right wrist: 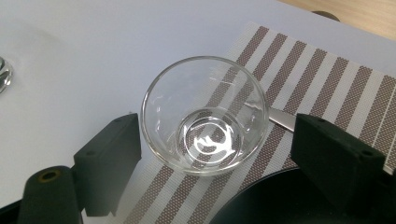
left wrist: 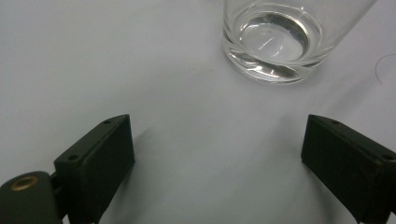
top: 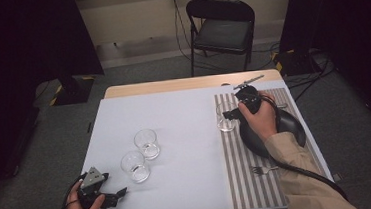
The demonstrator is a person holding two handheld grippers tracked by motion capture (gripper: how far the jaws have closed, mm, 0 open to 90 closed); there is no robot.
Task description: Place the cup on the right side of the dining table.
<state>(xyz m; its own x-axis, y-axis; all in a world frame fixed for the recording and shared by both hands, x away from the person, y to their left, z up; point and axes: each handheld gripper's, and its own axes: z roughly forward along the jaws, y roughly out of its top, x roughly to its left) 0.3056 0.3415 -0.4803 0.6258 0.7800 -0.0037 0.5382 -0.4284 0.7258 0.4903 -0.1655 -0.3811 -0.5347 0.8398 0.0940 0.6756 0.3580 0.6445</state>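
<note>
A clear empty glass [top: 226, 117] [right wrist: 205, 116] stands on the left edge of a striped placemat [top: 239, 180] [right wrist: 327, 70]. My right gripper [top: 231, 106] [right wrist: 217, 123] is open, with one jaw on each side of this glass and a gap to both. Two more empty glasses [top: 146, 143] [top: 135, 166] stand side by side on the white table cover [top: 174, 110]. At the table's front left, my left gripper [top: 111, 188] [left wrist: 219, 123] is open and holds nothing. It faces the nearer glass [left wrist: 275, 42], which stands a short way ahead of its jaws.
A black plate [top: 295, 126] [right wrist: 261, 205] lies on the placemat under the right hand. A fork [top: 263, 168] lies near the mat's front. A metal utensil handle [right wrist: 280, 119] shows behind the glass. A folding chair [top: 221, 29] stands beyond the table.
</note>
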